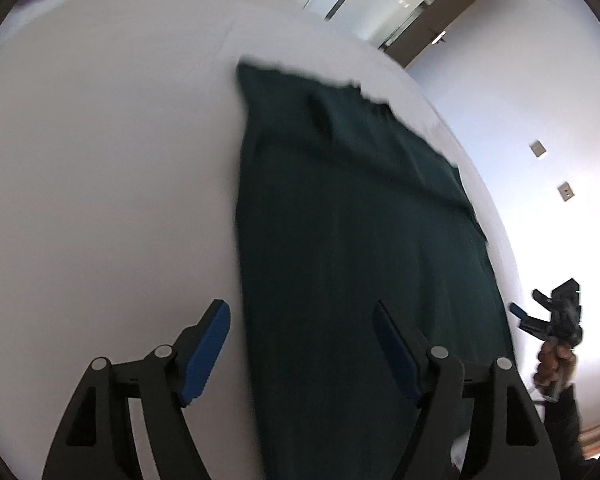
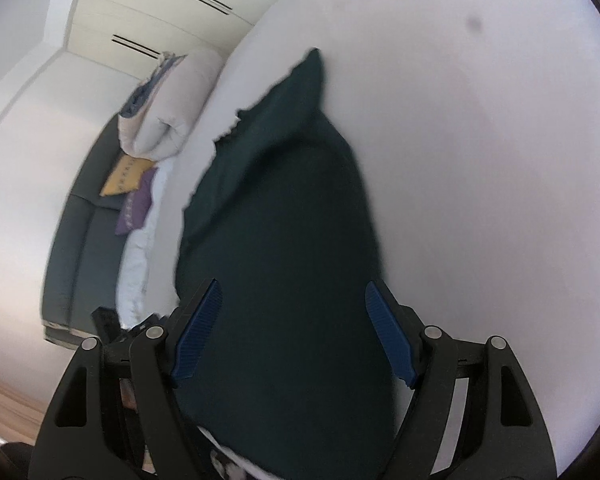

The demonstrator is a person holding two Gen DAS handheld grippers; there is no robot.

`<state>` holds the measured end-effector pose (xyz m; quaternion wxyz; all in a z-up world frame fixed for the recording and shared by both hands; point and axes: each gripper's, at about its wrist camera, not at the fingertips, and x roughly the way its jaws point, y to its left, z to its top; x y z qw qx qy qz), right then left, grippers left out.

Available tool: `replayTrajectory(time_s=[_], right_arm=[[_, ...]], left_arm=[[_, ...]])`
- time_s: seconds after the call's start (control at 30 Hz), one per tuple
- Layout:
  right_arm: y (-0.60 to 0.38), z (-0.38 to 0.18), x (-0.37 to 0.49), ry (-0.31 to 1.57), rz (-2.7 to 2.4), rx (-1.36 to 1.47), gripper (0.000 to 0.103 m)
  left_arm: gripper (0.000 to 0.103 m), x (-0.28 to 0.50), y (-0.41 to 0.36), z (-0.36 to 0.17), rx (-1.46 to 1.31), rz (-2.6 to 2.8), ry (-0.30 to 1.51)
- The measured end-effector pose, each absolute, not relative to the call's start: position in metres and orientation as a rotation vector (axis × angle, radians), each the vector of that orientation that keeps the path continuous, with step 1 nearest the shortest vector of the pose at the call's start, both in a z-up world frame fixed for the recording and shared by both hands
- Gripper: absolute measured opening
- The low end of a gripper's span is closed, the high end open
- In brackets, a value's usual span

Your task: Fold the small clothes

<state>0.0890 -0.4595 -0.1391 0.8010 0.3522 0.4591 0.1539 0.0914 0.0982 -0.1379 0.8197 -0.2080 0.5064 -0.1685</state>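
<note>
While the dark green garment (image 1: 352, 240) lies folded lengthwise on the white bed (image 1: 100, 160), both the left gripper (image 1: 300, 356) and right gripper (image 2: 292, 336) hover unclenched and empty, it seems; next, grasp its far end near 12 o'clock and fold it toward 6

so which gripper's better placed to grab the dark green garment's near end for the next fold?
Probably right. The right gripper is open with the dark green garment spanning the gap between its fingers. The left gripper, also open, straddles the garment's edge, half over bare white bed.
</note>
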Motion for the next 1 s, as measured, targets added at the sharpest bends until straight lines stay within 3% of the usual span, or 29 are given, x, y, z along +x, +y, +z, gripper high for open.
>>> replayTrajectory(time_s=[0.23,0.57,0.93,0.97,1.0], right_arm=[[-0.468,-0.16,0.003,1.031,0.312,0.77,0.074],[-0.457,-0.161,-0.039,1.08,0.344,0.748,0.074],[-0.461,-0.158,-0.027,1.112,0.304,0.774,0.072],[-0.462,-0.158,-0.027,1.119,0.302,0.773,0.071],[-0.458,-0.158,-0.019,1.123,0.298,0.771,0.07]], left_arm=[[0.074,0.011,0.105,-0.153,-0.508,-0.394,1.098],[0.051,0.016,0.109,-0.169,-0.669,-0.427,1.23],[0.048,0.019,0.1,-0.172,-0.69,-0.433,1.306],[0.043,0.019,0.1,-0.171,-0.675,-0.428,1.305],[0.027,0.018,0.1,-0.172,-0.663,-0.422,1.306]])
